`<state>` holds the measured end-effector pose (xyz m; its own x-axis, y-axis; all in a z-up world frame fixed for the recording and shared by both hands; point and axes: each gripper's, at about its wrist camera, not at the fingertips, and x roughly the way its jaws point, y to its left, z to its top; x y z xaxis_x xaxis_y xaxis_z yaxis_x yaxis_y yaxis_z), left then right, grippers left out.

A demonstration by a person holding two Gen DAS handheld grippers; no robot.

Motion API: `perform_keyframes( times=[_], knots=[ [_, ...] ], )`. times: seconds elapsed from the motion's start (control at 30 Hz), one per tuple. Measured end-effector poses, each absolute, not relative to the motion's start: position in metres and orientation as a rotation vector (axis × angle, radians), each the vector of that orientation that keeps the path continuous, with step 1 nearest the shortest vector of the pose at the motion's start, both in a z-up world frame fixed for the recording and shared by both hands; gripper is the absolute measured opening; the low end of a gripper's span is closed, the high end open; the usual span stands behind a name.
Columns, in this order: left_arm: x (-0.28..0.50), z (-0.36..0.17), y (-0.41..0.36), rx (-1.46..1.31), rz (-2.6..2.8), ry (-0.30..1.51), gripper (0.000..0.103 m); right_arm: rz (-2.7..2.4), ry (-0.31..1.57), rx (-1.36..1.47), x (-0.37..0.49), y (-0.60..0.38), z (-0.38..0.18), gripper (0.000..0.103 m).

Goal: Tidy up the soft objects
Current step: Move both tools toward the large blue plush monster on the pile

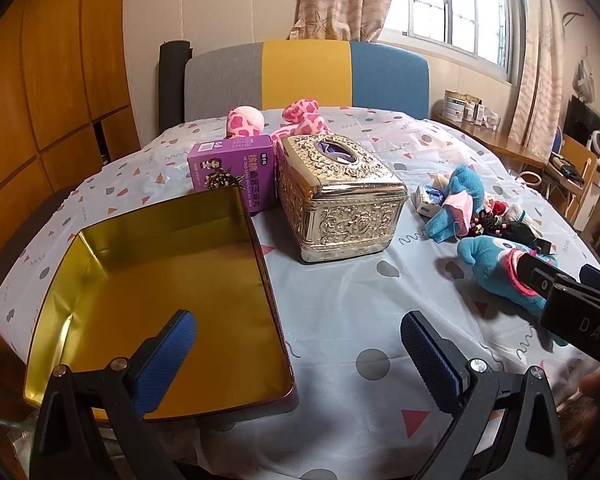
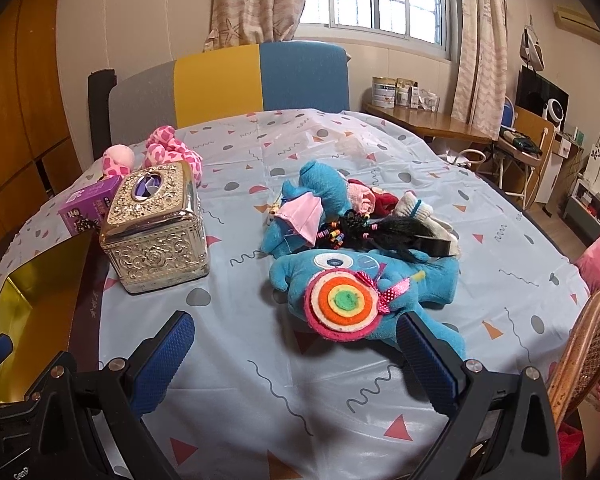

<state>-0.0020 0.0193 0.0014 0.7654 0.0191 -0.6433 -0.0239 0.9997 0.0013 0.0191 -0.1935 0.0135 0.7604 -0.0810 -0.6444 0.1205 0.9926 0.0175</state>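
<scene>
A blue plush with a rainbow lollipop point(image 2: 360, 284) lies on the patterned tablecloth, just ahead of my open right gripper point(image 2: 296, 344); it also shows in the left wrist view point(image 1: 496, 264). Behind it lie a second blue plush with a pink mask point(image 2: 312, 204), a black wig with beads point(image 2: 380, 232) and small soft items. A pink spotted plush point(image 1: 300, 118) lies at the far side. An open gold tin tray point(image 1: 160, 300) sits at the left, under my open, empty left gripper point(image 1: 296, 340).
An ornate gold tissue box point(image 1: 340, 200) and a purple carton point(image 1: 232, 168) stand between tray and toys. A small white-blue box point(image 1: 428, 198) lies by the plush pile. A tricolour chair back point(image 1: 304, 76) is behind the table. A wicker chair point(image 2: 588, 344) stands at right.
</scene>
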Motion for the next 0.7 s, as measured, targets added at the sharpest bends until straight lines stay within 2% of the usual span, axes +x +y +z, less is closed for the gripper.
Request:
perform_keyframes(
  times=[0.7],
  knots=[
    [-0.003,0.006,0.012,-0.007,-0.023,0.694,0.103,-0.156,0.682,0.065,0.017,-0.211,0.026,0.103]
  ],
)
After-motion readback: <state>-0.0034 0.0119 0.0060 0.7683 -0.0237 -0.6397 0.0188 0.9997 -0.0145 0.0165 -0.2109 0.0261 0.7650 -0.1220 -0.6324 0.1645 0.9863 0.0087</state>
